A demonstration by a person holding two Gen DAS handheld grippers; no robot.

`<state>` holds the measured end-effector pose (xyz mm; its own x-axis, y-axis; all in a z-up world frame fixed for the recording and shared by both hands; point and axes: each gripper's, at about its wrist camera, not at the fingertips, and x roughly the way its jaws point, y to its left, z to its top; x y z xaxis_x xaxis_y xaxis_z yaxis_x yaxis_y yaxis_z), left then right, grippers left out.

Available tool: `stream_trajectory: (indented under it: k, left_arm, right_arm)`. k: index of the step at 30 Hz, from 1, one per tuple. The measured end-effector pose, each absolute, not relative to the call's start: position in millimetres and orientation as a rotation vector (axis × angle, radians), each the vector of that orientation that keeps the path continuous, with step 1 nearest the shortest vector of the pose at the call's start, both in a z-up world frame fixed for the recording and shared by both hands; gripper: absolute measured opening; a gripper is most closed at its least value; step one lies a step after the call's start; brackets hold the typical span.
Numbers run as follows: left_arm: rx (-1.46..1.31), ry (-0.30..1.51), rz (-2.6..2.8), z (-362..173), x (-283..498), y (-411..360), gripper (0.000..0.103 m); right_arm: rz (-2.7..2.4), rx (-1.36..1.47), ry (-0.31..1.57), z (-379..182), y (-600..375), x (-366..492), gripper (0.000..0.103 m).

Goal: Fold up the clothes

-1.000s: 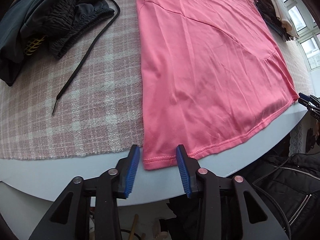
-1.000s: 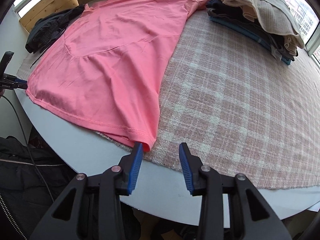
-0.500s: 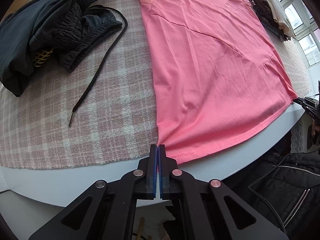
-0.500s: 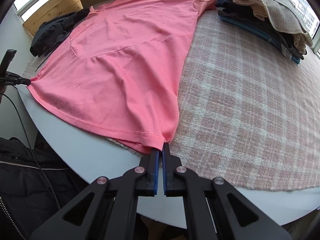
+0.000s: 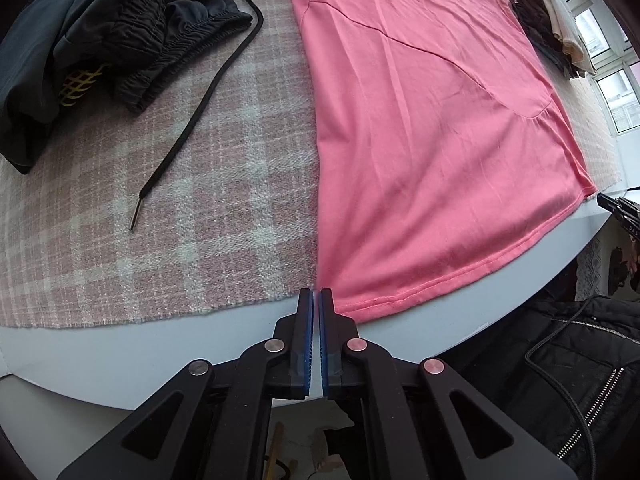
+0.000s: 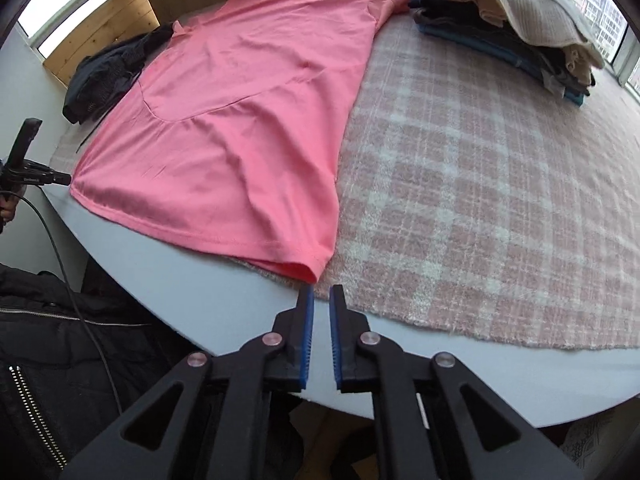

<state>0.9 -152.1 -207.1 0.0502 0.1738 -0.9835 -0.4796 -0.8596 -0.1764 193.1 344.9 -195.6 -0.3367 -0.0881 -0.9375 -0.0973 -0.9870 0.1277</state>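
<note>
Pink shirt (image 5: pixel 432 128) flat, centre frame. Left gripper (image 5: pixel 315 294) clenched at hem corner, grip unclear. Right gripper (image 6: pixel 320 292) just reopened, released, hem corner (image 6: pixel 308 274) just beyond. Next: re-pinch, fold.

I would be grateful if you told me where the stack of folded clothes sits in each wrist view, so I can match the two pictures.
Left wrist view: the stack of folded clothes lies small at the top right, beyond the pink shirt.
Right wrist view: the stack fills the top right, large, on the plaid cloth.
Shared landmark: the pink shirt, in the middle of both views.
</note>
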Motion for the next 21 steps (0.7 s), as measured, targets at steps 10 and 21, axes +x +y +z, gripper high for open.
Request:
stream_trajectory:
  k: [10,21]
  left_arm:
    - [-1.801,0.372,1.966,-167.3,-5.3,-163.0,0.004]
    - [-1.717,0.476,1.856,-151.5,-18.4,-79.6,0.007]
  right_arm:
    - [2.590,-1.789,0.199,-214.7,339.1,162.2,0.020]
    - [2.507,-1.895,0.009,-203.2,335.5,180.3,0.003]
